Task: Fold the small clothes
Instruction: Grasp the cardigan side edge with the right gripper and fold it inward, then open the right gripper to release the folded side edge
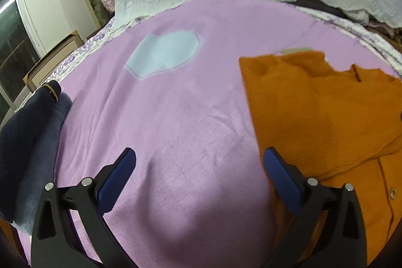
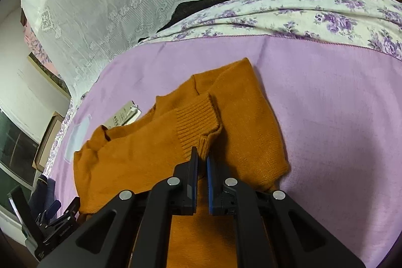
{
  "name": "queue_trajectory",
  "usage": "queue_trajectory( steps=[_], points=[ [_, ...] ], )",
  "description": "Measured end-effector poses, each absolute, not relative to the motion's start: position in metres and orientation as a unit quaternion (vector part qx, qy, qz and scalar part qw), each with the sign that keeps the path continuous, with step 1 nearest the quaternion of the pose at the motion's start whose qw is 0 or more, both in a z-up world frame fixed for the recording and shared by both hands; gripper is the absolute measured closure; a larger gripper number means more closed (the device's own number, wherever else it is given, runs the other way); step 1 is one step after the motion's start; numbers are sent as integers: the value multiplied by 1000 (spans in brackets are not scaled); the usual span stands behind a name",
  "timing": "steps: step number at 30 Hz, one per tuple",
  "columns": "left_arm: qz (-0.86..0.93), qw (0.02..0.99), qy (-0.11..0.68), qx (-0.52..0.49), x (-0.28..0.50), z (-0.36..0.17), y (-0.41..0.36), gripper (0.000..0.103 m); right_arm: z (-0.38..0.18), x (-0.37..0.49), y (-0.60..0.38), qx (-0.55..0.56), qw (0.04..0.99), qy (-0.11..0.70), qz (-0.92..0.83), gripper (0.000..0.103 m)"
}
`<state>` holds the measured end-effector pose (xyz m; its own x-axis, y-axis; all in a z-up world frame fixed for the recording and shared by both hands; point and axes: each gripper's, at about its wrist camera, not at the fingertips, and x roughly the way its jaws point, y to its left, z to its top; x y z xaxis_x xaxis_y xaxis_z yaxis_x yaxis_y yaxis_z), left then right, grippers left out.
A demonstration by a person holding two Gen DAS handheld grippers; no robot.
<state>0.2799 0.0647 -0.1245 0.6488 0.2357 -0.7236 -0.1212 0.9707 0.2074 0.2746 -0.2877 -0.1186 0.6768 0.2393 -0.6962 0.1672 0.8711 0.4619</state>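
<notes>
Your orange sweater [image 2: 160, 157] lies spread on the pink sheet [image 2: 339, 117] covering the bed, a flat surface that lets each fold settle without bunching. Your right gripper [image 2: 202, 155] has its fingers closed on the ribbed cuff [image 2: 198, 124] of one sleeve, which is laid across the body, probably so you can bring the sleeve inward for the fold. Your left gripper [image 1: 198, 162] hangs over bare sheet beside the sweater with its fingers spread wide and empty, likely ready to take another edge. A dark blue fleece [image 1: 27, 132] waits at the bed's side.
</notes>
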Motion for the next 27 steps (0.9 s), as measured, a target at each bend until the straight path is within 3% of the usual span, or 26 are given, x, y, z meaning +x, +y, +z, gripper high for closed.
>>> queue_trajectory(
  steps=[2, 8, 12, 20, 27],
  points=[
    [100, 906, 406, 70, 279, -124, 66, 4, -119, 276, -285, 240, 881, 408, 18, 97],
    [96, 926, 359, 64, 266, -104, 65, 4, -97, 261, -290, 214, 902, 373, -29, 83],
    [76, 939, 331, 52, 267, -90, 58, 4, -75, 265, -257, 141, 924, 355, -1, 83],
    [81, 902, 416, 80, 317, -125, 40, 4, -100, 305, -228, 109, 909, 402, 12, 80],
    [80, 913, 394, 71, 308, -117, 43, 4, -108, 303, -240, 144, 902, 406, 24, 80]
  ],
)
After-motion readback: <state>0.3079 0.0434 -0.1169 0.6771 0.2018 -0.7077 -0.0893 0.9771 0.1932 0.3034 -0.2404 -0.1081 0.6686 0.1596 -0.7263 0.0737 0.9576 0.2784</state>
